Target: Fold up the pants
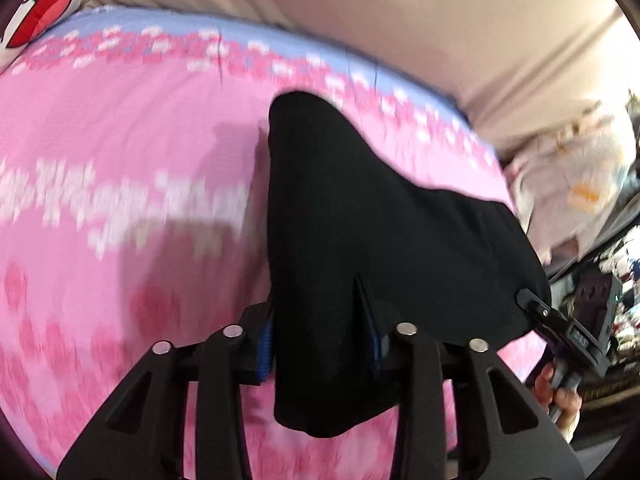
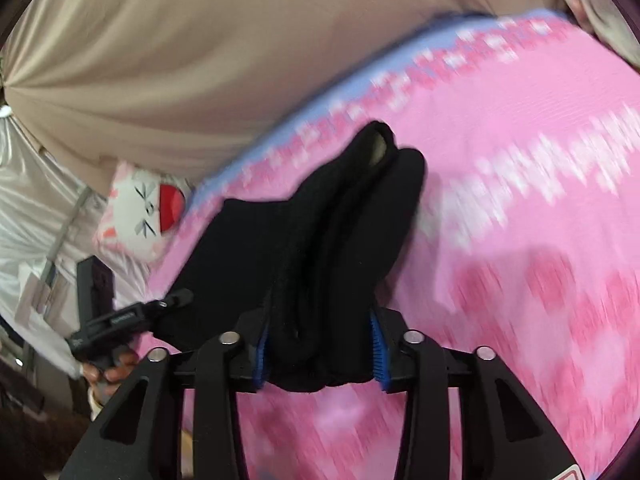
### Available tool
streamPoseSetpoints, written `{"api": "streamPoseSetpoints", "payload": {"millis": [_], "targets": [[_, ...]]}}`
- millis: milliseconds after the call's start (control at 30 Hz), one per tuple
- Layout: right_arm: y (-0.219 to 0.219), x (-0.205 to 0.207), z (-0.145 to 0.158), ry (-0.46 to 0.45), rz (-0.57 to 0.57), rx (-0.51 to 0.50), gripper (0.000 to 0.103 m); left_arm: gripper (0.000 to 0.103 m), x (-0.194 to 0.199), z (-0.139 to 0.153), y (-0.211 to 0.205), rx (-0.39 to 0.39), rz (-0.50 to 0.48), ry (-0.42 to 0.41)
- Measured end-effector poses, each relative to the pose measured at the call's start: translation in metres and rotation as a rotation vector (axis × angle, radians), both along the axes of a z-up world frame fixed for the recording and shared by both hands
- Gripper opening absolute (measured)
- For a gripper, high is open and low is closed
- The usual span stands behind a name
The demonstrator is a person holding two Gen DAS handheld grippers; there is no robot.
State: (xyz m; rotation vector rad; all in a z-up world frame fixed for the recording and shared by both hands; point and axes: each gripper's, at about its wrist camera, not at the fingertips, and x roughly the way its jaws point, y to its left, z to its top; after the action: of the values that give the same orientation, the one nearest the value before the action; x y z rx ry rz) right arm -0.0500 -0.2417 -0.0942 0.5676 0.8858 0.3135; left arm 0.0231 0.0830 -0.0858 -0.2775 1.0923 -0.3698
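Note:
The black pants (image 1: 360,200) lie bunched on a pink bed cover (image 1: 120,140). My left gripper (image 1: 316,312) is shut on one end of them, and the cloth fills the gap between its blue pads (image 1: 264,352). At the right edge of the left wrist view my right gripper (image 1: 528,300) grips the far corner of the cloth. In the right wrist view the pants (image 2: 340,220) run away from me in thick folds. My right gripper (image 2: 319,320) is shut on the bundle, its blue pads (image 2: 378,356) pressed on both sides. My left gripper (image 2: 176,300) meets the cloth at the left.
The pink flowered cover (image 2: 520,160) has a pale blue border. Beige fabric (image 1: 400,20) rises behind the bed. A white and red plush cushion (image 2: 144,204) lies by the bed's edge. A hand (image 1: 560,396) holds the other gripper's handle. Cluttered items (image 1: 580,200) sit beyond the right edge.

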Motion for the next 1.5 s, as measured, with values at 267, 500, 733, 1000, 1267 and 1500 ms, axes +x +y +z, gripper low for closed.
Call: {"api": "streamPoseSetpoints", "payload": {"millis": [267, 500, 733, 1000, 1267, 1500], "targets": [[-0.018, -0.04, 0.016, -0.113, -0.221, -0.192, 0.059, 0.081, -0.03, 0.036, 0.013, 0.243, 0.181, -0.212], [0.061, 0.054, 0.048, -0.206, 0.077, -0.314, 0.0, 0.092, 0.022, 0.061, -0.038, 0.274, 0.141, -0.351], [0.021, 0.129, -0.01, -0.015, 0.005, -0.241, 0.0, 0.092, 0.123, -0.024, -0.038, 0.284, 0.099, -0.02], [0.037, 0.04, -0.001, -0.082, 0.034, -0.393, 0.005, 0.092, 0.04, 0.063, 0.052, 0.409, 0.296, -0.353], [0.067, 0.011, 0.034, -0.181, 0.088, -0.3, 0.009, 0.092, -0.01, 0.048, 0.097, 0.551, 0.457, -0.32], [0.202, -0.012, -0.03, -0.044, 0.571, -0.26, 0.007, 0.096, -0.037, 0.057, 0.102, 0.527, 0.475, -0.352]]}}
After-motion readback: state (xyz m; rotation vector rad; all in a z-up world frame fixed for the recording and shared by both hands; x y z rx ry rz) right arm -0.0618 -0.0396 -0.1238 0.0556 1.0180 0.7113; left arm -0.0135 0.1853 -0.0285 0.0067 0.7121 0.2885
